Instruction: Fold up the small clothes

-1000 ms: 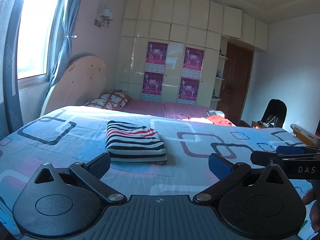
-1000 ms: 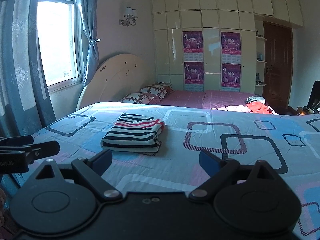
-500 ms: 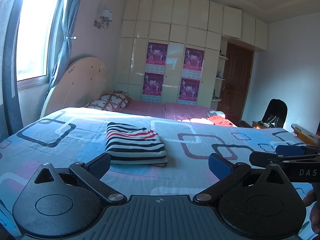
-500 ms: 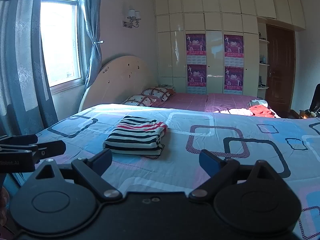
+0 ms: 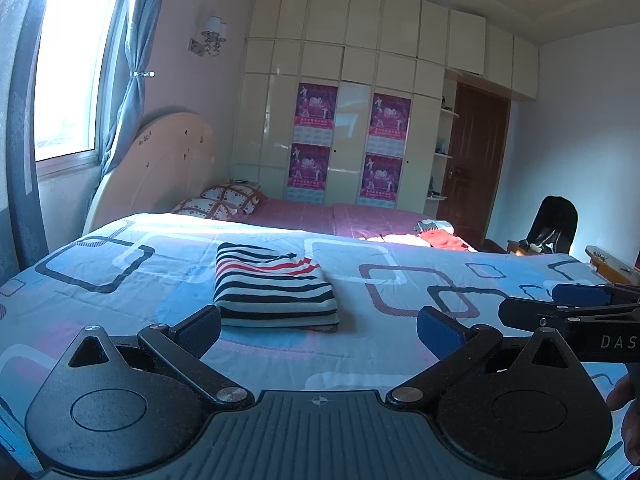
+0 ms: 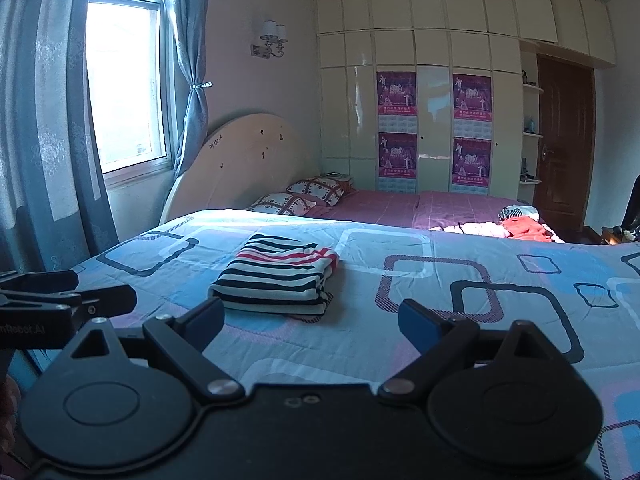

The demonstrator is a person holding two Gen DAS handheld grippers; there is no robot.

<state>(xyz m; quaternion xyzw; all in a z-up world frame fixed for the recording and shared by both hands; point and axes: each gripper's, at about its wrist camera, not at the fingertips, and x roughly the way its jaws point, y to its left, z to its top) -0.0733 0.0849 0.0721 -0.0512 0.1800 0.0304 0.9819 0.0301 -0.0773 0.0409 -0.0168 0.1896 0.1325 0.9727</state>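
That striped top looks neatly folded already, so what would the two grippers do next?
Probably reach toward the far clothes pile for another piece. The striped top lies folded flat on the quilt, and both the left gripper and right gripper are open, empty and clear of it.

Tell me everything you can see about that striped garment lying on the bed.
The striped garment is a soft, knit-looking piece with black and white stripes and a few red ones near its far end. It is folded into a neat, flat rectangle of several layers, with a small dark edge peeking out beneath one near corner in the right wrist view. It rests on the blue patterned bedspread, ahead of both grippers. Nothing else touches it; the fingers of both are apart and short of it.
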